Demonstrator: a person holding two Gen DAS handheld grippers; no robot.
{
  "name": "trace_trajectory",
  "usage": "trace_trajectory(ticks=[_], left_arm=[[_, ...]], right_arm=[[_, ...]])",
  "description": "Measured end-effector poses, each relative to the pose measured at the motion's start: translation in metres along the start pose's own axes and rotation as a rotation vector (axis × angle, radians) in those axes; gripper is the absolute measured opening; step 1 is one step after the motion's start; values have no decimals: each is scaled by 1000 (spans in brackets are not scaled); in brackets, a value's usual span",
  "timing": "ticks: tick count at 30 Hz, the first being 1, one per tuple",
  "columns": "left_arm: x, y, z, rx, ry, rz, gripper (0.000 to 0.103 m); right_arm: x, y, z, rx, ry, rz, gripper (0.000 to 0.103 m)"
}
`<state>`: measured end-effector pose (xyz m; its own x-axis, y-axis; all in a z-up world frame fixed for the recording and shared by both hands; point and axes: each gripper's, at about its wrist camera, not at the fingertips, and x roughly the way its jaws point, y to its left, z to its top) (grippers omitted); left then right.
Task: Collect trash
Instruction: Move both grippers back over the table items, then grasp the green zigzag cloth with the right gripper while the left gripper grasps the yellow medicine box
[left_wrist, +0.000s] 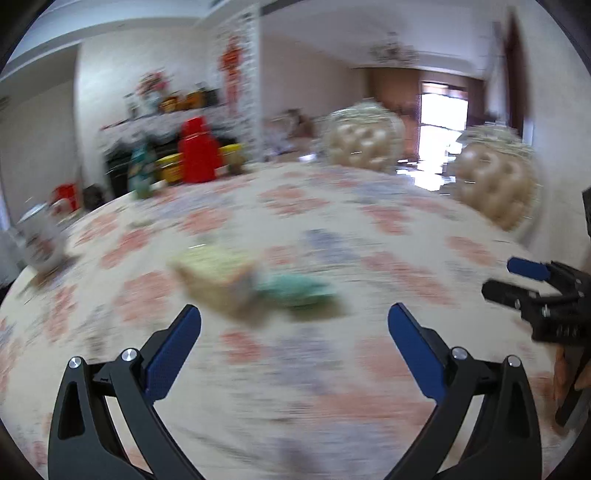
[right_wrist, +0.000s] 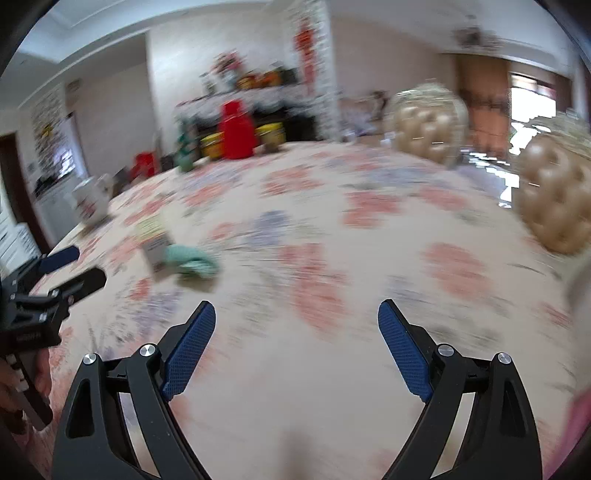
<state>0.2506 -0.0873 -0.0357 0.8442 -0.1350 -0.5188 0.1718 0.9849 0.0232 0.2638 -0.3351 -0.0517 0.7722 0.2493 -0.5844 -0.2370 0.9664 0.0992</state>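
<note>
Clearly both grippers were empty at this moment. The left gripper stood with its jaws spread wide and nothing between them, and the right gripper was likewise fully spread and bare. The trash lay on the flowered tablecloth: a pale yellowish carton touching a crumpled green wrapper on its right. From the left gripper this pair sat just ahead and slightly left of its centre line, near the fingertips. From the right gripper the same carton and green wrapper lay well ahead and off to the left, farther away. So the left hand was judged the nearer. Blur hid the carton's exact outline, but the pair seemed to stretch crosswise to the left gripper's fingers, so a straight reach forward would probably straddle one piece.
</note>
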Motion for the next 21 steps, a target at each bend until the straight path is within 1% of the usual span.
trace_trajectory(ticks=[3, 5, 6, 7, 10, 14, 15, 16, 17, 18, 21], left_arm=[[11, 43, 3, -50, 37, 81, 98], [18, 67, 6, -85, 64, 106, 98], [21, 71, 7, -97, 71, 116, 98], [25, 80, 9, -117, 81, 123, 98], [32, 92, 14, -161, 92, 133, 98], [46, 86, 21, -179, 92, 151, 98], [51, 85, 23, -188, 92, 152, 98], [56, 85, 25, -198, 96, 153, 98], [62, 84, 27, -208, 102, 153, 98], [68, 83, 30, -223, 112, 149, 98], [87, 78, 35, -265, 137, 140, 98]], right_arm=[[41, 38, 15, -58, 58, 58, 85], [61, 56, 23, -94, 97, 82, 85], [75, 67, 26, -124, 132, 91, 85], [85, 75, 29, -141, 148, 95, 85], [113, 90, 34, -185, 195, 120, 85], [141, 101, 43, -206, 245, 148, 84], [148, 102, 45, -207, 256, 155, 78], [152, 103, 46, -210, 266, 162, 69], [156, 103, 47, -214, 282, 178, 47], [155, 102, 47, -215, 285, 187, 39], [142, 91, 43, -193, 252, 185, 34]])
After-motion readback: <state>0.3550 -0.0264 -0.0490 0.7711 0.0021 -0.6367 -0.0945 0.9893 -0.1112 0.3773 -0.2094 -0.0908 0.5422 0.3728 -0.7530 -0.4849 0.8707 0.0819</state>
